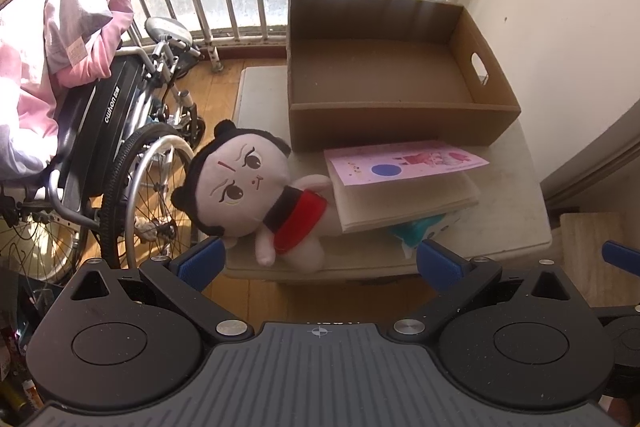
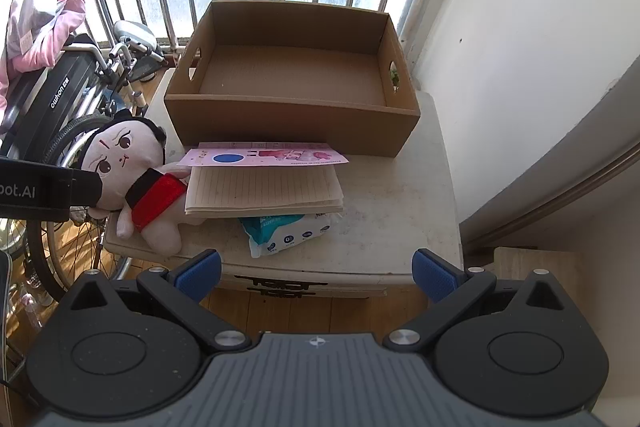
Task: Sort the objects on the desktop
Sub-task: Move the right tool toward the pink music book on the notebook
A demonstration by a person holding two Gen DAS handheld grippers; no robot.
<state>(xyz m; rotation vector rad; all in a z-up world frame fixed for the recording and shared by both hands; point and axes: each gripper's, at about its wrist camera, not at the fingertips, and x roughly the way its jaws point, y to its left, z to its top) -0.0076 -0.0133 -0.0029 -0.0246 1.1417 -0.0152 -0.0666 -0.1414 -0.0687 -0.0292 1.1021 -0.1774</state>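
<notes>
As seen from the left wrist view, the left gripper (image 1: 318, 263) hovers short of the table's (image 1: 516, 227) near edge, its blue-padded fingers (image 1: 200, 265) spread wide and holding nothing. A plush doll (image 1: 256, 195) lies on its back at the table's near left corner, long axis running from head at upper left to feet at lower right; the head overhangs the table edge toward a wheelchair (image 1: 120, 147). Just right of the doll, an open notebook (image 1: 404, 199) lies with its long axis roughly parallel to the near edge, its pink cover (image 1: 404, 163) lifted toward a cardboard box (image 1: 400, 83) standing open-topped at the back. A teal tissue pack (image 1: 420, 229) protrudes from under the notebook.

Seen from the right wrist view, the right gripper (image 2: 316, 269) likewise hangs before the table (image 2: 400, 211), fingers (image 2: 434, 273) wide apart and gripping nothing. The doll (image 2: 136, 179) lies diagonally, head far-left, feet near-right, touching the notebook (image 2: 264, 193). The pink cover (image 2: 264, 159) reaches the front wall of the box (image 2: 288, 123). The tissue pack (image 2: 284, 233) points toward the viewer from under the notebook. The wheelchair (image 2: 60, 115) stands at left
</notes>
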